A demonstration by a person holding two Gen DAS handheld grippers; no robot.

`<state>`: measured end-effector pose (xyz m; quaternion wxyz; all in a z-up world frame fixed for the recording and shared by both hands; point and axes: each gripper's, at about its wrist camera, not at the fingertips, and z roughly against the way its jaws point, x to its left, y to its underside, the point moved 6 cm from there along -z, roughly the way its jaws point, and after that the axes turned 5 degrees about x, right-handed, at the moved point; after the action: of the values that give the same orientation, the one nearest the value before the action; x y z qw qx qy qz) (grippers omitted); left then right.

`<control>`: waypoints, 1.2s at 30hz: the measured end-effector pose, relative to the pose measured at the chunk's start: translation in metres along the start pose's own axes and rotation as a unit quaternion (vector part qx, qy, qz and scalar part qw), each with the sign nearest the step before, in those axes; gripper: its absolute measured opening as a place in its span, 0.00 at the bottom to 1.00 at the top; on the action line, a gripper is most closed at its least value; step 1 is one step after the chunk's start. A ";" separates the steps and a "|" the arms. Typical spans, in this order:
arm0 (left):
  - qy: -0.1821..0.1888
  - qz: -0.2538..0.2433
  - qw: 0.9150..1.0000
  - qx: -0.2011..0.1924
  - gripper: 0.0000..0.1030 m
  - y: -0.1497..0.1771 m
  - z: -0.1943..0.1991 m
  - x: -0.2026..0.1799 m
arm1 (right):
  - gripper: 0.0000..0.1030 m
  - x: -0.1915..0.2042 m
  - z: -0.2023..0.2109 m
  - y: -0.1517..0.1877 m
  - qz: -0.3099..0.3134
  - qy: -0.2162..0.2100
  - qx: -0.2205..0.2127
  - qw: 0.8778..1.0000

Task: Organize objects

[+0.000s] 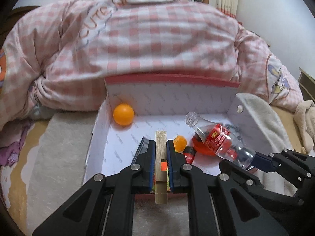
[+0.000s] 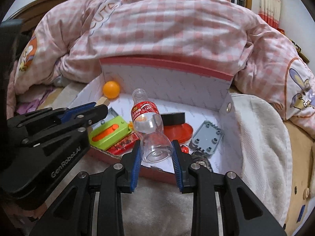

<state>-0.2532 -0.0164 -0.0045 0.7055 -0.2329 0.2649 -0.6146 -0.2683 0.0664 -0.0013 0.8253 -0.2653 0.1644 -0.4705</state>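
Observation:
An open box with a white lining and red rim lies on the bed. My left gripper is shut on a pale wooden block, which it holds over the box's near side. My right gripper is shut on the base of a clear plastic bottle with a red label, tilted neck-up over the box. An orange ball rests in the far left corner. On the box floor lie a green and orange piece, a red disc, a black block and a grey studded plate.
A bulky pink checked quilt rises right behind the box. A white towel lies against the box's right side, with a beige plush toy beyond it. A grey mat sits to the left of the box.

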 end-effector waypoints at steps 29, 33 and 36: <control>-0.008 -0.001 1.000 0.020 0.48 0.011 -0.018 0.008 | 0.53 -0.010 -0.008 0.001 -0.013 0.000 0.003 1.000; 0.000 0.012 1.000 0.015 0.64 0.011 -0.009 0.014 | 0.61 -0.013 -0.001 0.001 -0.023 -0.007 -0.006 1.000; -0.005 0.003 1.000 -0.002 0.72 0.009 0.003 0.013 | 0.62 -0.015 0.009 0.001 -0.029 -0.010 -0.021 0.999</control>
<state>-0.2432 -0.0285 -0.0091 0.7086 -0.2366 0.2633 -0.6105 -0.2700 0.0822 0.0054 0.8073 -0.2919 0.1585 -0.4879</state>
